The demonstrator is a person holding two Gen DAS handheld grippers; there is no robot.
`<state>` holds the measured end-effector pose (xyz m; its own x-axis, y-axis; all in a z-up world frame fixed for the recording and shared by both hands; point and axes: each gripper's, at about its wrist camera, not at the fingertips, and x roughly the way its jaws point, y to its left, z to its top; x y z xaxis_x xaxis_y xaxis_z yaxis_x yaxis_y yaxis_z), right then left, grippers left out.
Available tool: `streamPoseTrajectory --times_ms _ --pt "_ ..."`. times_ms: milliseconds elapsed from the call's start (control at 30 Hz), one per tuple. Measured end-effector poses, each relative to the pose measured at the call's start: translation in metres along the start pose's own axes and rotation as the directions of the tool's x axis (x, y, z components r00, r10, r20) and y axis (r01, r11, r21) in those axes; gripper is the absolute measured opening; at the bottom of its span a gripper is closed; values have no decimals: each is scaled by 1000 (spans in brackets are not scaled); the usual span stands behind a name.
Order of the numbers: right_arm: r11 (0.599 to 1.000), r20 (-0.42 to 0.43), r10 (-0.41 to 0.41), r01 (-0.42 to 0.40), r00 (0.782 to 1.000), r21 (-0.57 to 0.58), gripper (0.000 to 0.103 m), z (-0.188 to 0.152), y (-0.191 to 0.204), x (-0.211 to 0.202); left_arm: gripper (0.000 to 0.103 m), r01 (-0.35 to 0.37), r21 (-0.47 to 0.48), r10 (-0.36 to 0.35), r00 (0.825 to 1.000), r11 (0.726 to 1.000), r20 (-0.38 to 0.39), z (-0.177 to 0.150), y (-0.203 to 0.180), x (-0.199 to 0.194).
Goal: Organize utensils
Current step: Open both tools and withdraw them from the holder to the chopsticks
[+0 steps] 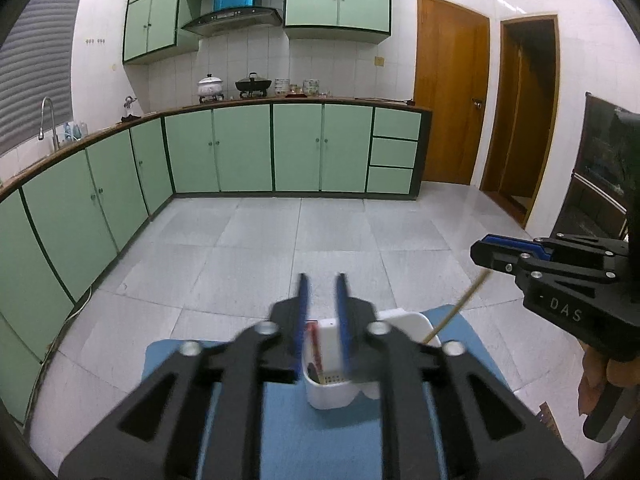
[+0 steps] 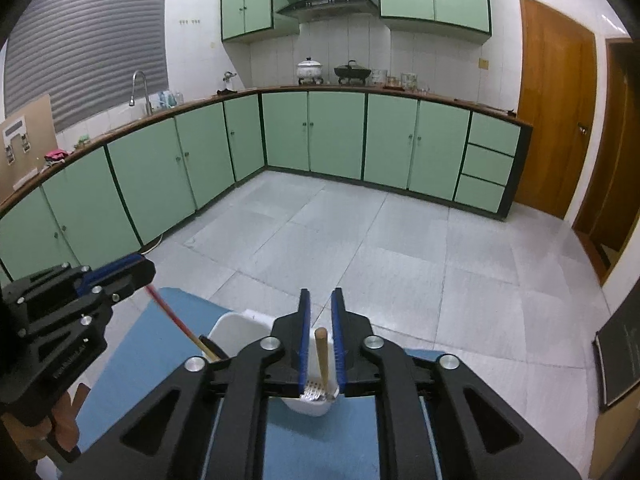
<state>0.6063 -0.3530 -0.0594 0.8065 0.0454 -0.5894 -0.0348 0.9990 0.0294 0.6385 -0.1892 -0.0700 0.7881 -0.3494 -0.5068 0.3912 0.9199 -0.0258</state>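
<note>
Right wrist view: right tongs (image 2: 321,300) stand spread around a wooden-handled utensil (image 2: 321,356) in the white holder (image 2: 312,406), left tongs (image 1: 322,286) likewise spread.

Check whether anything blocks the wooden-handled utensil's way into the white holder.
Nothing visible does. The wooden-handled utensil already stands with its lower end inside the white holder, its handle between the parted jaws of the right gripper. The red-handled utensil enters the holder farther left, apart from it.
</note>
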Motion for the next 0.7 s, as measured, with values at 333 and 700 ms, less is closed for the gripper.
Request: streamPoseTrajectory --times_ms 333,700 --pt "1000 123 25 -24 992 -13 14 -31 3 -96 36 6 4 -6 999 1000 43 -20 6 -88" --pt "999 194 26 -18 981 -41 17 -185 52 -208 48 -44 -38 48 995 998 93 -133 3 -214"
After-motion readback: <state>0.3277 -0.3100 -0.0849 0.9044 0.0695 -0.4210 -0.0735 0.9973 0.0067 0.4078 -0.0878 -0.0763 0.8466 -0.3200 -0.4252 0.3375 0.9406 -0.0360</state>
